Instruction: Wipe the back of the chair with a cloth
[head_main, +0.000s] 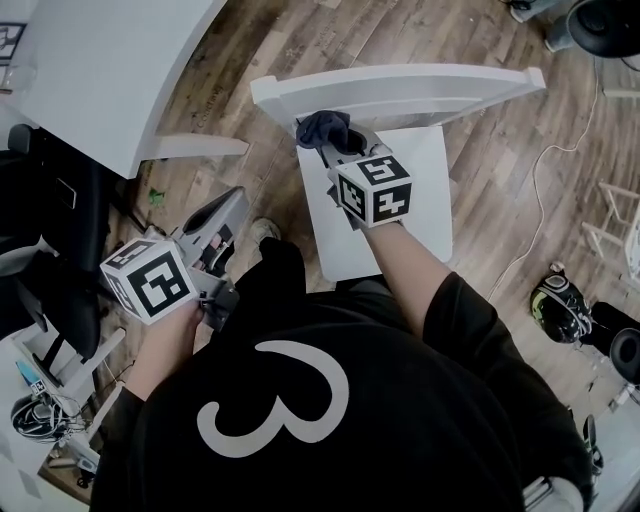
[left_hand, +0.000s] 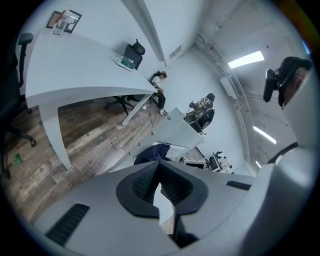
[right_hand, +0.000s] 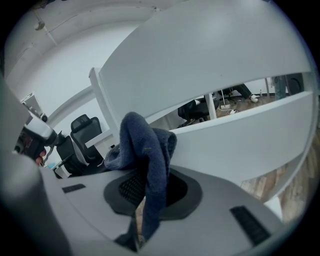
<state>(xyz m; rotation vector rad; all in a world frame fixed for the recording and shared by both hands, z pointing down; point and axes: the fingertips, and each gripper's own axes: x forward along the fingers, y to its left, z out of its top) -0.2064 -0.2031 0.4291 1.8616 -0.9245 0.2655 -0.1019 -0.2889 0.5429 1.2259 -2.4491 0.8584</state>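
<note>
Bright, even; fisheye rims seemingly soft.

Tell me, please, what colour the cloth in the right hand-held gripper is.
The cloth is dark blue, clearest in the right gripper view.

Right claw (right_hand: 150, 176) clamped on dark blue cloth (right_hand: 146, 145). Cloth bunched above jaws, tail hanging down between them. White chair back (right_hand: 225, 70) fills view, lower rail just beside cloth. Black office chair (right_hand: 81, 128) far left. Wood floor (right_hand: 296, 192) lower right.

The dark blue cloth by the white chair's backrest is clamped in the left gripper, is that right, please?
Not quite: the right gripper holds the cloth by the chair's backrest, as the right gripper view shows; the left gripper is shut on nothing.
</note>
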